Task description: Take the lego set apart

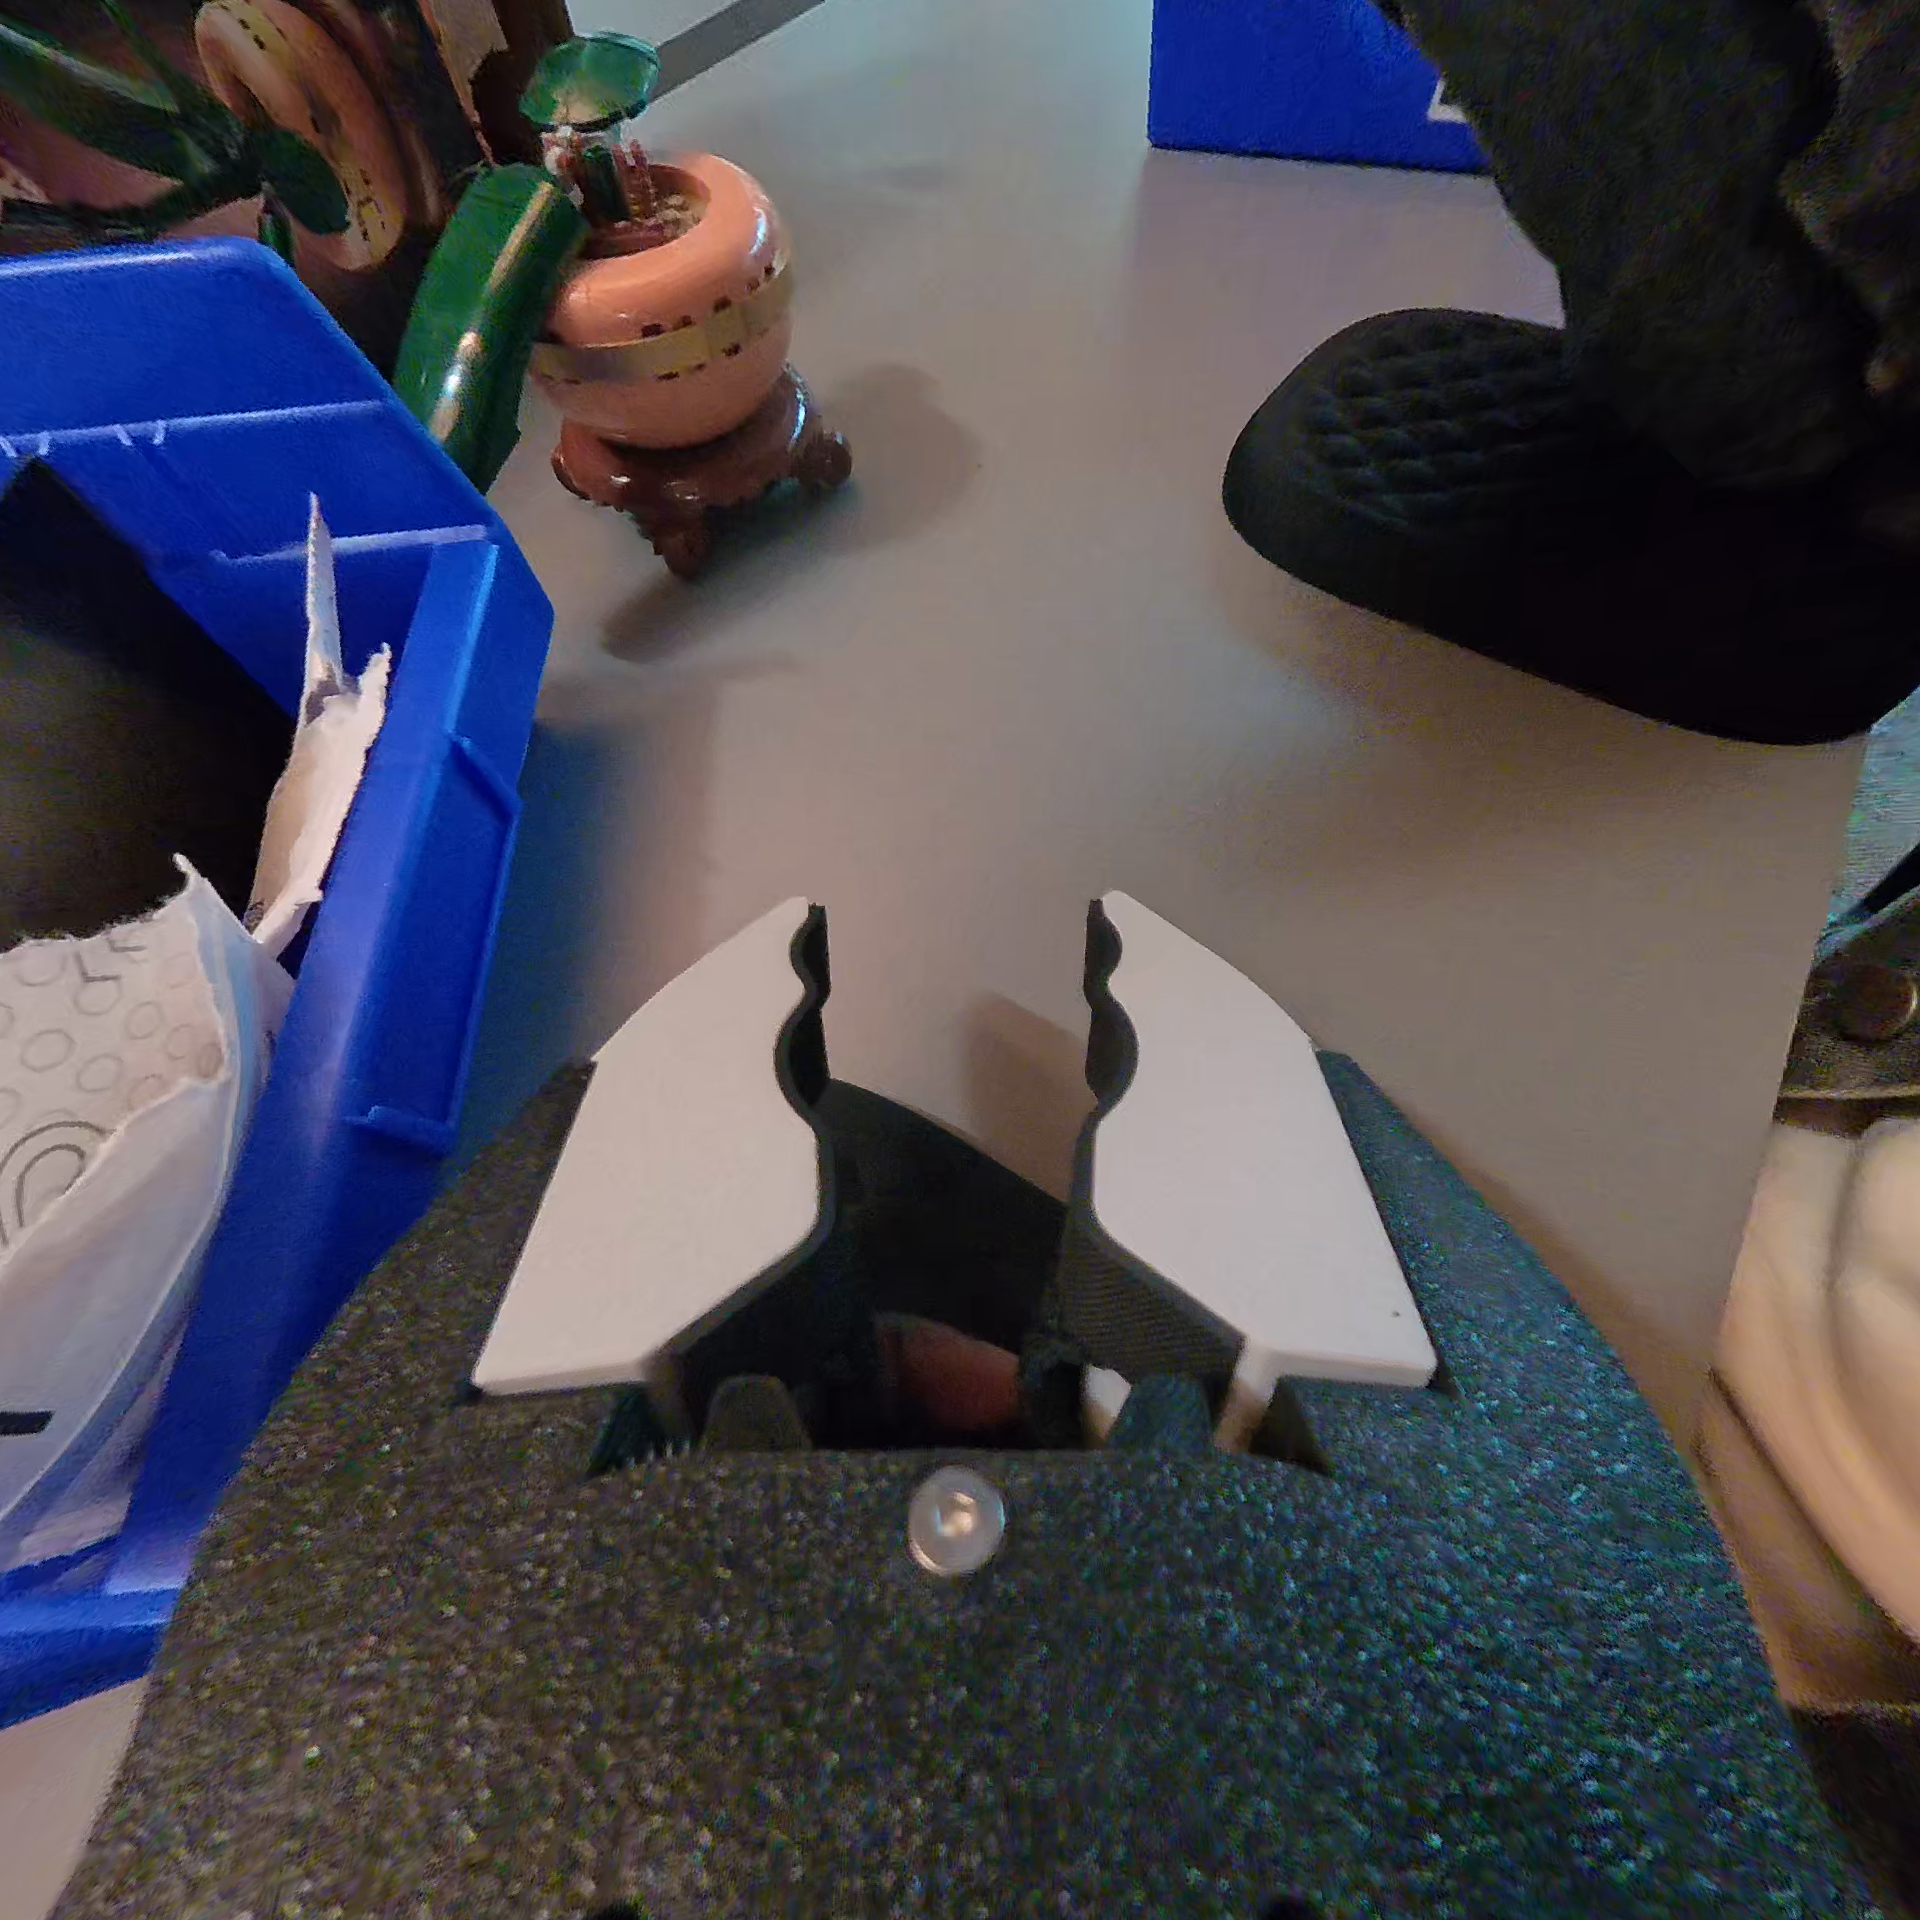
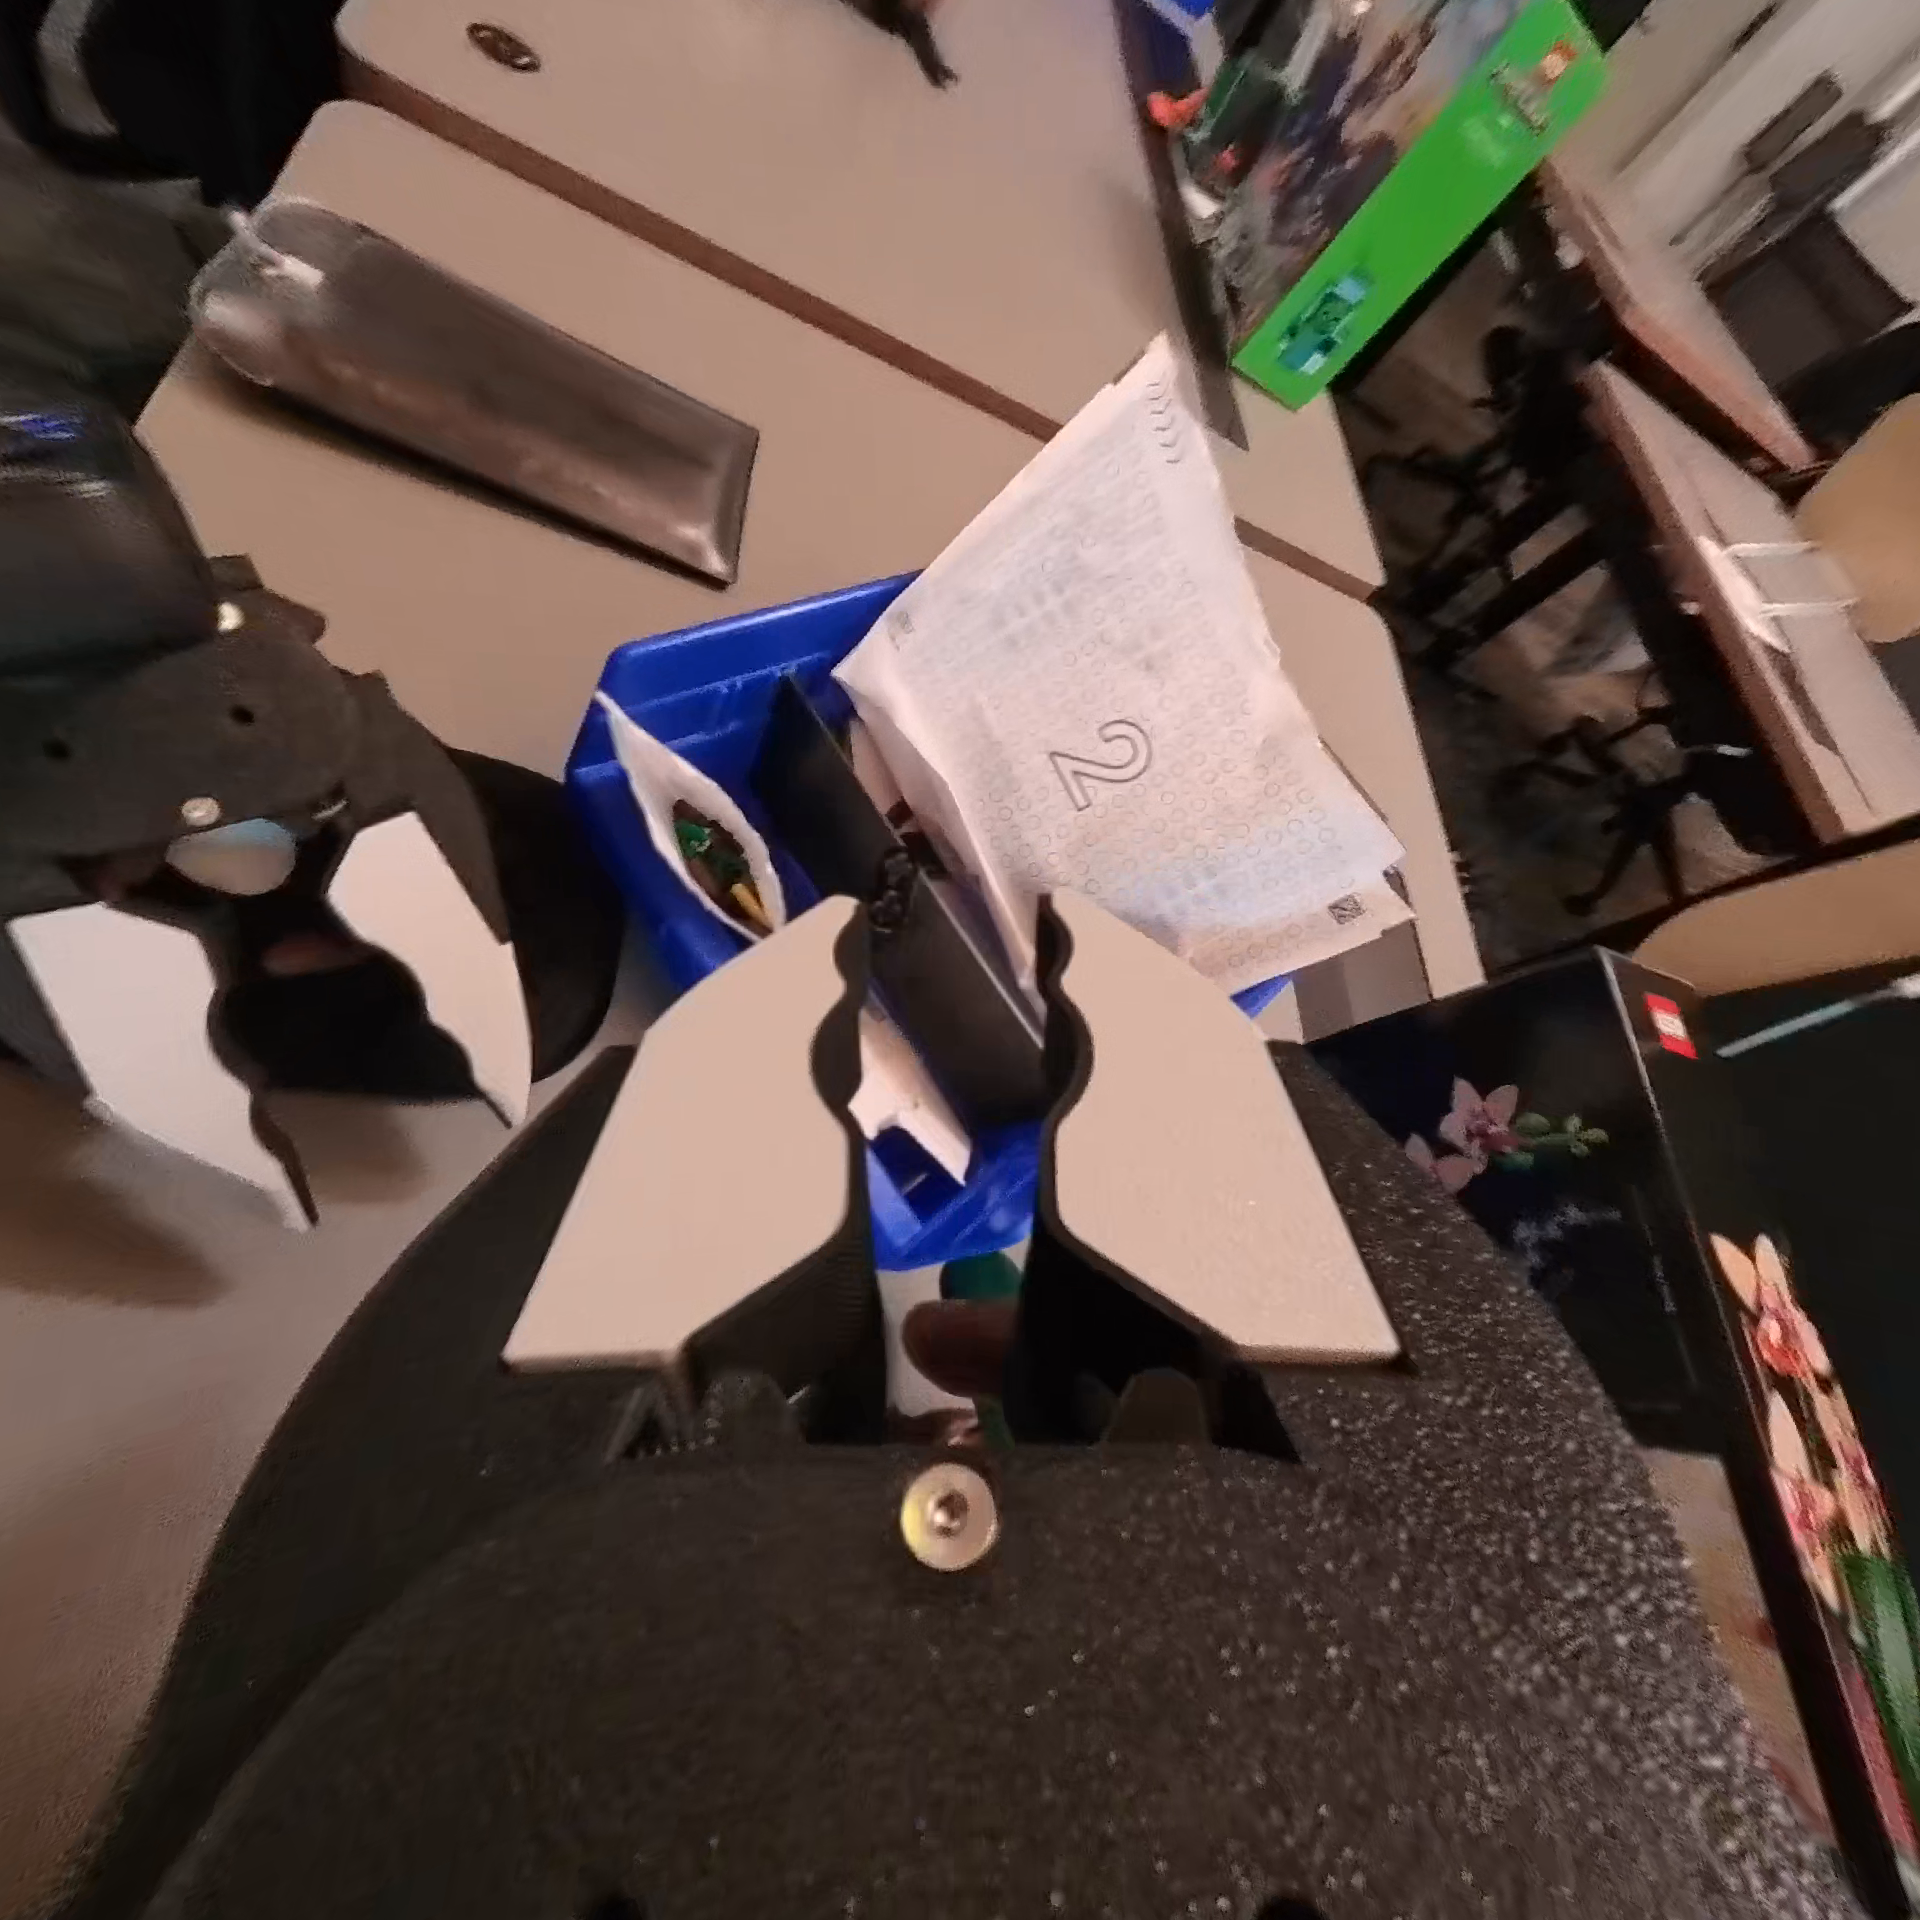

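Note:
The lego set is a pink pot on a brown stand [image 1: 675, 343] with green leaves [image 1: 488, 301]. It stands on the grey table at the far left, beside more lego plants. My left gripper [image 1: 956, 914] is open and empty, low over the table, well short of the pot. It also shows in the right wrist view [image 2: 405, 1164], open. My right gripper [image 2: 951, 914] is open, raised over a blue bin [image 2: 717, 686]. A green and brown bit [image 2: 971, 1309] shows low in the gap between its fingers; I cannot tell what it is.
The blue bin [image 1: 343, 727] holds torn white paper bags [image 2: 1091, 727] and sits close on my left gripper's left. A black rounded object [image 1: 1558, 520] lies on the right. A black box with flower pictures [image 2: 1558, 1195], a green box [image 2: 1403, 187] and a black pouch [image 2: 468, 395] are nearby. One gripper's finger ends stand about 20 cm off the other's.

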Tool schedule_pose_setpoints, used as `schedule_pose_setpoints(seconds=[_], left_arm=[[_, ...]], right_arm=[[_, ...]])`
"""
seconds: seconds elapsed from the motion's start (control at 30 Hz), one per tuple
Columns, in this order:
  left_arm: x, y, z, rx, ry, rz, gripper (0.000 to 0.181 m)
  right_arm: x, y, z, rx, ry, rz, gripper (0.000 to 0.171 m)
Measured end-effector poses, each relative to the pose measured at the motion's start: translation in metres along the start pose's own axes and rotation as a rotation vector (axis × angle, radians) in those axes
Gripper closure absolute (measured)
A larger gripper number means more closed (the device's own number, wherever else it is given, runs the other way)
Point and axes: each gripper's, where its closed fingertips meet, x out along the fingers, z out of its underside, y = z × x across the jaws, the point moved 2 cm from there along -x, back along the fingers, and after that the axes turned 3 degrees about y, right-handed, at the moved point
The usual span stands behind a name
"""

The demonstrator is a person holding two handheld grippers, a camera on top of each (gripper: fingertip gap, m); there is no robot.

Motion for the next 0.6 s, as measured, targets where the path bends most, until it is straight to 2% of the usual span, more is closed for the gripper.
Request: schedule_pose_setpoints(seconds=[0.1, 0.27, 0.4, 0.53, 0.6], left_arm=[[-0.001, 0.0, -0.001, -0.007, 0.008, 0.008, 0.134], [-0.001, 0.0, -0.002, -0.011, 0.016, 0.017, 0.133], [-0.001, 0.0, -0.001, -0.018, 0.008, 0.03, 0.132], [0.0, 0.001, -0.001, -0.023, 0.006, 0.045, 0.131], [-0.001, 0.001, -0.001, -0.023, 0.012, 0.045, 0.131]], right_arm=[[0.006, -0.001, -0.004, -0.062, -0.093, -0.149, 0.138], [0.017, 0.016, -0.025, -0.188, -0.31, -0.43, 0.116], [0.027, 0.032, -0.049, -0.294, -0.404, -0.54, 0.115], [0.032, 0.039, -0.062, -0.334, -0.456, -0.594, 0.102], [0.034, 0.041, -0.063, -0.341, -0.475, -0.596, 0.101]])
